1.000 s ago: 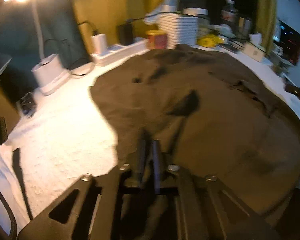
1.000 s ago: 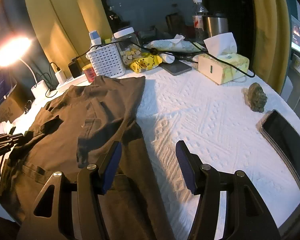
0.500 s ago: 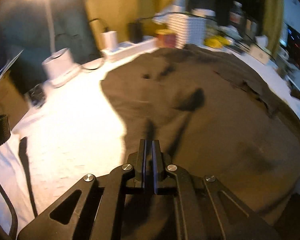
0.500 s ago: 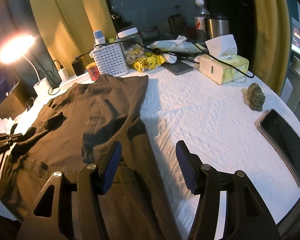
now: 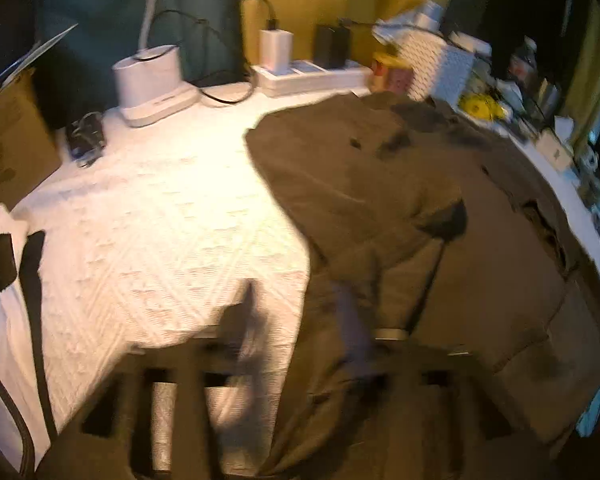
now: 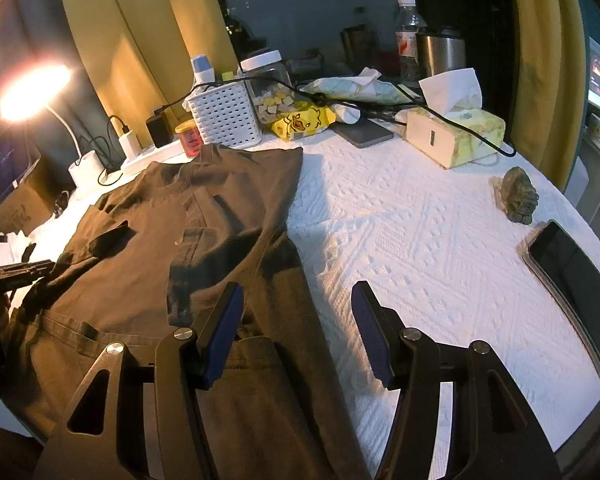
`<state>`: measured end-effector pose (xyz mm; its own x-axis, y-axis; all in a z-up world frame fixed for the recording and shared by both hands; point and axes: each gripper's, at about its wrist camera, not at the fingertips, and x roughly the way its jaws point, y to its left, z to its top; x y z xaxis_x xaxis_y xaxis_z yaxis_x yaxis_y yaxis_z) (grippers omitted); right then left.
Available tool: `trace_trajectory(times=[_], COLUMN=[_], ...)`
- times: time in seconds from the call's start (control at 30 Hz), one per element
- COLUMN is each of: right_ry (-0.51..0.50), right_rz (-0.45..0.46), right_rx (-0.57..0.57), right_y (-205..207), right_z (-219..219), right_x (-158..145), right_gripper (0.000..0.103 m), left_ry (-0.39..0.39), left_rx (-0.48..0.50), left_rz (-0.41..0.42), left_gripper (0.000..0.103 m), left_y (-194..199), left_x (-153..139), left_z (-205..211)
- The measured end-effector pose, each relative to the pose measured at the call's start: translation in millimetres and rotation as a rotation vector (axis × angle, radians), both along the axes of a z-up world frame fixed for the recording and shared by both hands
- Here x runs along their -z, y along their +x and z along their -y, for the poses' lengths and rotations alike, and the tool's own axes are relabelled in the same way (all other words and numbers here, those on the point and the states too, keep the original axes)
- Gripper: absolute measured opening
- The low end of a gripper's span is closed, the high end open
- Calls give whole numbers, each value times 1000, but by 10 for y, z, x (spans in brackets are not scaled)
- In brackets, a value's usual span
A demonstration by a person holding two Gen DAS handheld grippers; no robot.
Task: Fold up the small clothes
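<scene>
A pair of dark brown shorts (image 6: 148,280) lies spread flat on the white textured tablecloth (image 6: 420,248). It also fills the right half of the left wrist view (image 5: 440,240). My right gripper (image 6: 296,320) is open and empty, hovering over the shorts' near right edge. My left gripper (image 5: 300,344) is heavily blurred by motion; its fingers (image 5: 256,320) look spread apart at the shorts' left edge, holding nothing. In the right wrist view the left gripper (image 6: 24,270) shows at the far left edge beside the waistband.
At the back stand a white basket (image 6: 224,118), a red jar (image 6: 189,138), a snack jar (image 6: 270,88), a tissue box (image 6: 456,136), a power strip (image 5: 312,76) and a lamp base (image 5: 152,80). A stone figure (image 6: 518,196) and a tablet (image 6: 576,292) lie right.
My left gripper went from shut to spread apart and swung left, so more white cloth shows. The right gripper stayed open and barely moved.
</scene>
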<state>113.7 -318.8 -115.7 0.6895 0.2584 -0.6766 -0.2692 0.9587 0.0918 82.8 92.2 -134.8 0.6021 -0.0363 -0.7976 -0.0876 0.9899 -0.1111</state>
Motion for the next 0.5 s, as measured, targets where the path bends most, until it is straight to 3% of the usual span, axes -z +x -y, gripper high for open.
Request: trace_trajectory(times=[0.07, 0.2, 0.23, 0.3, 0.5], right_ry=[-2, -3, -3, -3, -6], right_rz=[-3, -7, -7, -7, -12], right_rx=[-3, -13, -17, -23, -17], right_y=[15, 43, 44, 43, 44], right_z=[-24, -66, -79, -97, -91], right_x=[14, 30, 30, 26, 41], right_gripper=[60, 60, 60, 60, 60], left_ry=[-46, -48, -49, -45, 48], left_rx=[-4, 81, 95, 120, 142], left_rz=[16, 6, 2, -10, 36], left_gripper=[66, 64, 60, 29, 10], left_y=[-31, -15, -4, 23, -12], left_x=[-16, 35, 54, 88, -11], left_z=[-60, -1, 21, 66, 245])
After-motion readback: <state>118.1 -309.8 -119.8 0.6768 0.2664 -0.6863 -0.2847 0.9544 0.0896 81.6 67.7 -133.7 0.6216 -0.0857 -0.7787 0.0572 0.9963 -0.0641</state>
